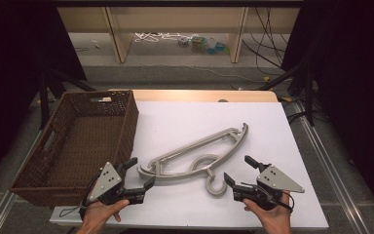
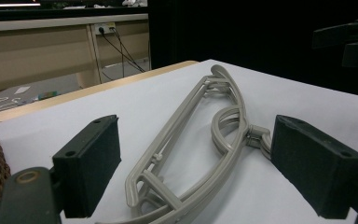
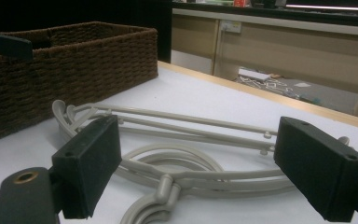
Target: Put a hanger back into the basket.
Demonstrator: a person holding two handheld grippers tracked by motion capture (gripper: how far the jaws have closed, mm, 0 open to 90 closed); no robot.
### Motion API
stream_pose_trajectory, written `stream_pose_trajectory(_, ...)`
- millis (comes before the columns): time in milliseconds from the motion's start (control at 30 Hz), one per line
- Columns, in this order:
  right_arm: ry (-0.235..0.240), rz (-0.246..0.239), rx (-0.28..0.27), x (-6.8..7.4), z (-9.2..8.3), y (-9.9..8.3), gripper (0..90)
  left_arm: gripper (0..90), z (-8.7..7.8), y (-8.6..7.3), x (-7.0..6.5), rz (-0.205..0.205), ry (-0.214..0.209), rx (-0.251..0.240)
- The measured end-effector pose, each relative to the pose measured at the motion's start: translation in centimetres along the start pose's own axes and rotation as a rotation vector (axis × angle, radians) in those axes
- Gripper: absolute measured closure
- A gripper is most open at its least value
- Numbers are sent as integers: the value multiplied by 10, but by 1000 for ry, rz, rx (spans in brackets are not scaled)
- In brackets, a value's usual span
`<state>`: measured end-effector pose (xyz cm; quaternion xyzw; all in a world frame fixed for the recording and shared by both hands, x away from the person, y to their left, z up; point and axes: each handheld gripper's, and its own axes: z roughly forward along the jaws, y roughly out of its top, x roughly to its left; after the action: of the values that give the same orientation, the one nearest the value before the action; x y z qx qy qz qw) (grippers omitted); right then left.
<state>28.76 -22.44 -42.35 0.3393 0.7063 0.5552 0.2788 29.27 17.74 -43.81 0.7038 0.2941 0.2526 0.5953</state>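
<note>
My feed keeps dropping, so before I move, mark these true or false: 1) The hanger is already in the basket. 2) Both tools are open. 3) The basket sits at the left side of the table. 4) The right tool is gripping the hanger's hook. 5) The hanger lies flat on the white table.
1) False. The hanger lies on the table, outside the basket.
2) True. The left tool and the right tool both have their jaws spread with nothing between the pads.
3) True.
4) False. The right tool is beside the hook without touching it.
5) True.
</note>
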Motion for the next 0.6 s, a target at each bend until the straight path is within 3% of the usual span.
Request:
stream_pose_trajectory(233, 17, -1, 9, 0, -1, 0, 157, 159, 0, 1, 0, 5, 6, 2)
stream_pose_trajectory(600, 0, -9, 3, 0, -2, 1, 158, 159, 2, 1, -3, 28, 11, -1)
